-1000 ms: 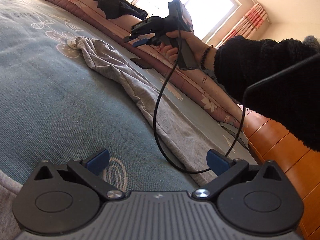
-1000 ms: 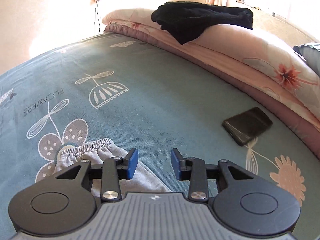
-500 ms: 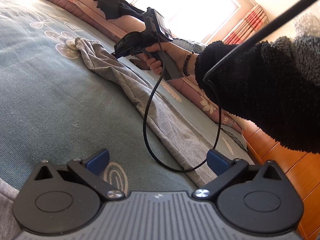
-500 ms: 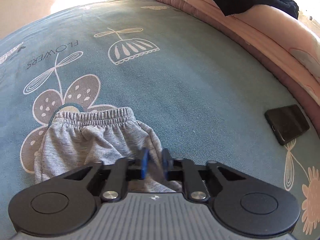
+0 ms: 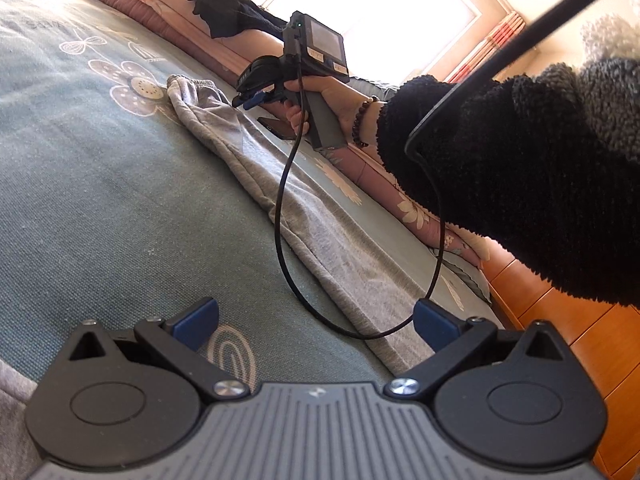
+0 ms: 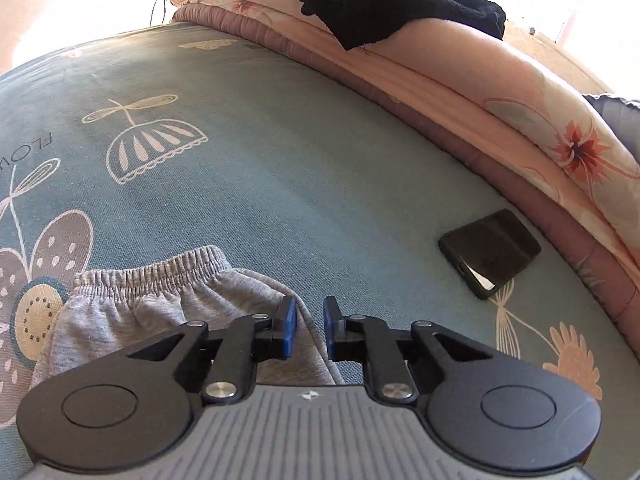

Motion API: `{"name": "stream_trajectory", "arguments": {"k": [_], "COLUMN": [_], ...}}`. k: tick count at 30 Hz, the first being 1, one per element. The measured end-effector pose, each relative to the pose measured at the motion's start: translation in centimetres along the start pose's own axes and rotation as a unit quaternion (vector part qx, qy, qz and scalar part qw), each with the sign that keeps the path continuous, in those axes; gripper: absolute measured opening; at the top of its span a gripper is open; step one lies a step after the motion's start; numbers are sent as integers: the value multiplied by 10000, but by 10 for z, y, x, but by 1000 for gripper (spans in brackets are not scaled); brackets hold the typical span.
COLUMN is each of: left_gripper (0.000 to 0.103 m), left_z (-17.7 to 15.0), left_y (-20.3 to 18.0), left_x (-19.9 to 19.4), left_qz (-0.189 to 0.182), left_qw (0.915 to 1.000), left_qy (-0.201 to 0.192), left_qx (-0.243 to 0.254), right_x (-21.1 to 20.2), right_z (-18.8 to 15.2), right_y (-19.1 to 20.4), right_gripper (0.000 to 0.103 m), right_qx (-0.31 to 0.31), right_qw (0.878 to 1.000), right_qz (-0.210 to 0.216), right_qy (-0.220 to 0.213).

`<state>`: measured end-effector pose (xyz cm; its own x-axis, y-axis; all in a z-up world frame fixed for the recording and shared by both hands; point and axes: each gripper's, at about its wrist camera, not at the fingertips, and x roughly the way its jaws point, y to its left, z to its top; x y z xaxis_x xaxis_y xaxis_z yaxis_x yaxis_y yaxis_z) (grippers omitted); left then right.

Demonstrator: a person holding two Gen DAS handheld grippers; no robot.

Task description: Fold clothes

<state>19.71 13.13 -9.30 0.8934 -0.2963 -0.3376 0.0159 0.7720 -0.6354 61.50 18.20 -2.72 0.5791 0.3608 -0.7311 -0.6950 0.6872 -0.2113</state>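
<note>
Grey sweatpants [image 5: 256, 172] lie stretched in a long strip across the teal bedsheet, waistband [image 6: 152, 272] at the far end. My left gripper [image 5: 316, 320] is wide open and empty, low over the sheet near the pants' near end. My right gripper [image 6: 309, 328] hovers just above the pants near the waistband, its blue pads a narrow gap apart with nothing between them. It also shows in the left wrist view [image 5: 250, 100], held in a hand with a black fleece sleeve.
A black phone [image 6: 490, 250] lies on the sheet right of the waistband. A folded pink floral quilt [image 6: 460, 92] runs along the far edge with a black garment [image 6: 384, 0] on it. A wooden bed frame [image 5: 560, 312] is at the right.
My right gripper closed to nearly shut over the pants half a second ago, and has now opened slightly and lifted off the fabric. My left gripper stays open and still.
</note>
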Motion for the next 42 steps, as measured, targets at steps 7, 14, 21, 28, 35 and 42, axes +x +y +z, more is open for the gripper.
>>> {"name": "stream_trajectory", "arguments": {"k": [7,14,21,28,35,42], "left_gripper": [102,102,102,102,102,102], "left_z": [1,2,4,4,3,5], "left_y": [1,1,2,1,0,1], "left_x": [0,1,3,2,1,1], "left_qz": [-7,-40,-43,-55,-46,-66], "left_qw": [10000,10000,10000,10000,10000,9999], "left_qy": [18,47,52,59,70,84], "left_qx": [2,-13,-14,-14,-5,-24], "right_x": [-17,-18,-47,-15,-4,-59], "right_z": [7,9,1,8,21,16], "right_y": [7,26,53,98,91,71], "right_gripper": [38,34,43,21,16,33], "right_qx": [177,301,564,-107,479,620], "right_qw": [9983,9957,9859,9905,9829,9851], "right_qz": [553,855,1535,855,1429,1562], "right_qy": [20,207,342,1072,1062,379]}}
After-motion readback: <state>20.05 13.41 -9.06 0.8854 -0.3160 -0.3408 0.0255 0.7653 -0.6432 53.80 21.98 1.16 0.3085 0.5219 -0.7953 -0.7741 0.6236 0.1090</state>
